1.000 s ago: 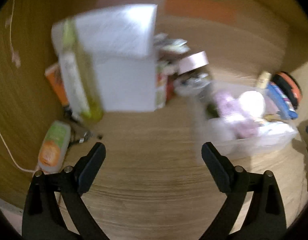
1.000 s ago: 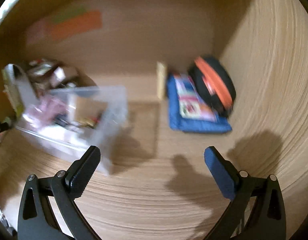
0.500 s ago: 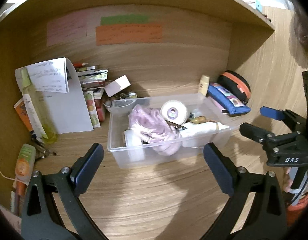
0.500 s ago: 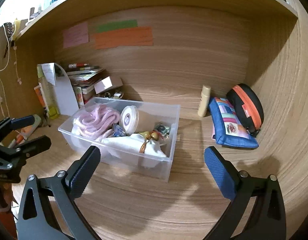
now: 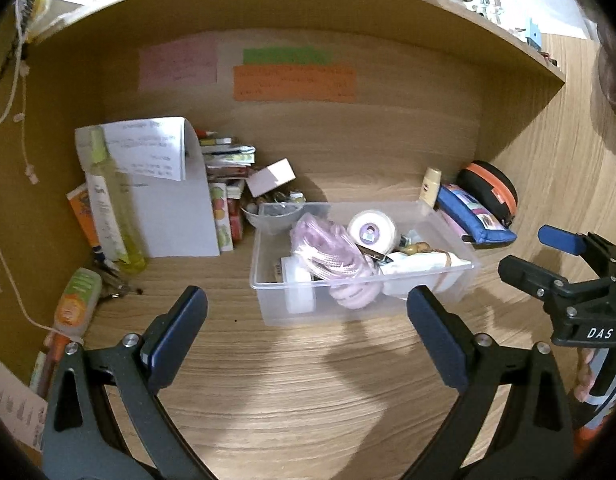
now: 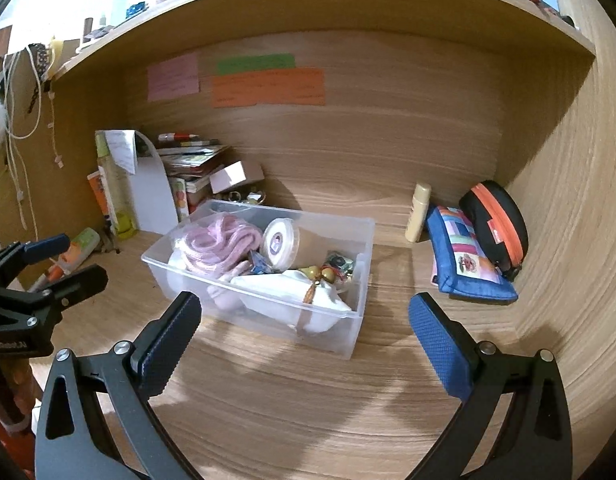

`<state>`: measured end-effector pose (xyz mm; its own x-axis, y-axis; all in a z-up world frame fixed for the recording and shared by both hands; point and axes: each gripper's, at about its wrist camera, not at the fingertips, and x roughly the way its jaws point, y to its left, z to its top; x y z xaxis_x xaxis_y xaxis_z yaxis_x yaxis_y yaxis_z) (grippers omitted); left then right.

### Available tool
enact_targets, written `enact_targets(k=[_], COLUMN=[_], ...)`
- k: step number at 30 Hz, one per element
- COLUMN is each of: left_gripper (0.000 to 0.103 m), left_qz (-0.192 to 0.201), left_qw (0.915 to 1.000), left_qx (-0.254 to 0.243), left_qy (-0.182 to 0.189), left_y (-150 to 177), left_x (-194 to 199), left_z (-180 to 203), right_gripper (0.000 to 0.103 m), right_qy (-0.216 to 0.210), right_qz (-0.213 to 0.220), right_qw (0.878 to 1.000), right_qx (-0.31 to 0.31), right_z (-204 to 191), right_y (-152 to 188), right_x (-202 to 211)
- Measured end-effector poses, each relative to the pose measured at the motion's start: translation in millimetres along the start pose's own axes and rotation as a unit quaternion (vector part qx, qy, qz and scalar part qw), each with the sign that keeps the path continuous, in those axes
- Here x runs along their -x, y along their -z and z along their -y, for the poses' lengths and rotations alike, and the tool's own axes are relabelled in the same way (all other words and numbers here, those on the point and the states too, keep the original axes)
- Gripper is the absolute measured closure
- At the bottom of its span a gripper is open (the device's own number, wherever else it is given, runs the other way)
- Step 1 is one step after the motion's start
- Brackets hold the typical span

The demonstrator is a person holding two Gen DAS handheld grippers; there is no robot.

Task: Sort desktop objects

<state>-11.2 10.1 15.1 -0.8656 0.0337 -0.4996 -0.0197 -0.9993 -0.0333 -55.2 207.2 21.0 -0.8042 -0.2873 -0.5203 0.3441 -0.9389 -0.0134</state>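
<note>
Two claws are hovering above the counter (image 5: 308,400), both spread wide and gripping nothing. Left claw (image 5: 305,336) is facing the tube (image 5: 73,302) and yellow bottle (image 5: 111,204) at far left. Clear bin (image 6: 328,312) is sitting mid-counter, already crowded. Right claw (image 6: 303,344) is pointing past it toward the blue pouch (image 6: 466,262). Risk: the claws colliding over the bin, or nudging it.

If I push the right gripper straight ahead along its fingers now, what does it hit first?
Most likely the near wall of the clear plastic bin, dead ahead of the open right gripper. Only bare desk shows before it, though depth is uncertain.
</note>
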Motion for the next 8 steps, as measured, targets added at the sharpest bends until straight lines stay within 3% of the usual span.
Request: enact_targets(k=[8], left_gripper=[0.002], left_qz=[0.011], left_qw=[0.9999], left_qx=[0.002], left_qy=[0.000], left_y=[5.3], left_x=[14.0], left_z=[2.1], right_gripper=[0.000], right_qy=[-0.008], right_qz=[0.004], right_qw=[1.000], right_qx=[0.006], right_z=[-9.1], right_y=[2.3], right_x=[7.4])
